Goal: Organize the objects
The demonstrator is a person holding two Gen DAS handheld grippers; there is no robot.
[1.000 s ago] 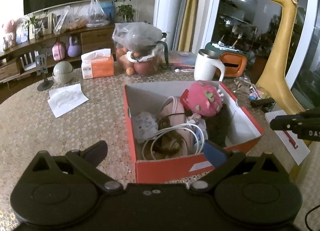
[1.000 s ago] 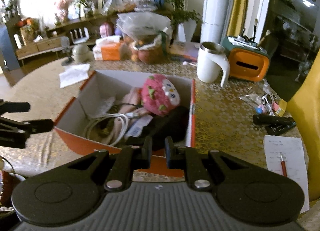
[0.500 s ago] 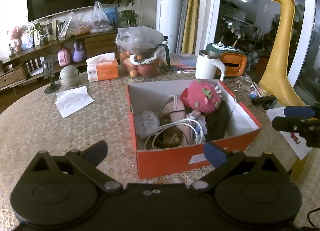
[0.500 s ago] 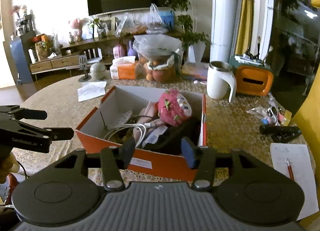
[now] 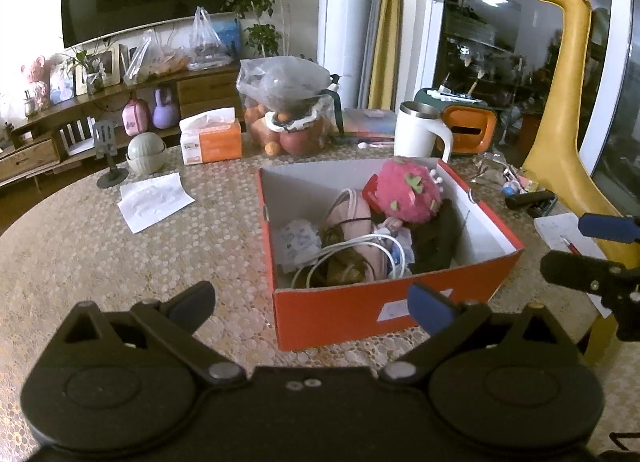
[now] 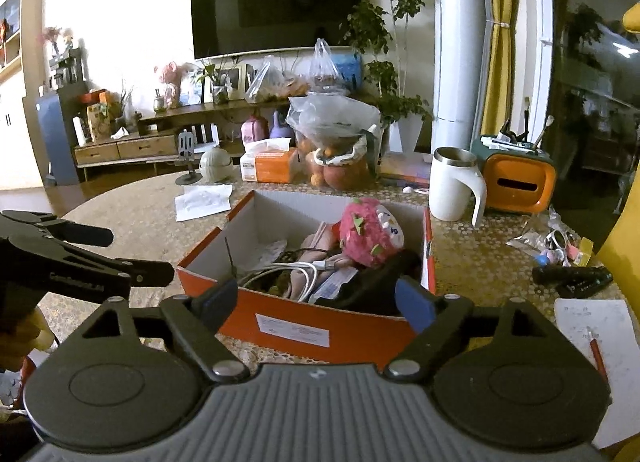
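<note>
The orange box (image 5: 384, 302) is the landmark; it sits on the patterned table (image 5: 100, 246), already holding a pink strawberry plush (image 5: 406, 191) at its far end, a white cable (image 5: 360, 252) coiled nearer the front, and a dark object beside the plush that I cannot identify; the box's long axis runs away from both tools. The left gripper (image 5: 310, 300) hangs short of the box's near wall, toward its left corner, jaws spread wide and holding nothing; the right gripper (image 6: 314, 300) is likewise wide open and empty, centred on that same near wall, so I judge it the better placed to reach in. The right view alone shows a white mug (image 6: 454, 183) and scattered oddments (image 6: 560, 246) right of the box.
</note>
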